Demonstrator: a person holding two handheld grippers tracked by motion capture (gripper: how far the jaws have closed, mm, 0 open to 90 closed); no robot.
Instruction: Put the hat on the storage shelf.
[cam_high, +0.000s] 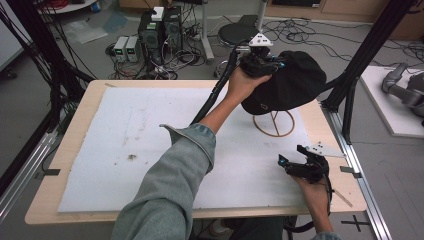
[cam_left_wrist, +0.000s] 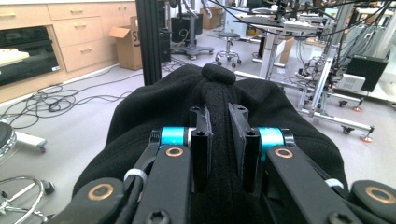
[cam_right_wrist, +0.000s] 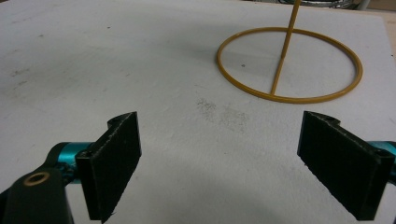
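Observation:
A black knit hat (cam_high: 290, 82) sits high over a yellow wire stand (cam_high: 274, 123) at the table's far right. My left gripper (cam_high: 270, 64) is shut on a fold of the hat's crown (cam_left_wrist: 219, 116), which is pinched between the two jaws. The stand has a ring base (cam_right_wrist: 289, 65) flat on the white mat and an upright rod (cam_right_wrist: 286, 42) rising out of frame. My right gripper (cam_high: 292, 161) hovers low over the mat near the front right, open, nothing between its pads (cam_right_wrist: 114, 161), pointing at the ring base.
A white mat (cam_high: 130, 145) covers the wooden table (cam_high: 80, 107). Black frame posts (cam_high: 365, 55) stand at the right, another at the left. Computers, cables and a stool (cam_high: 235, 32) crowd the floor beyond the far edge.

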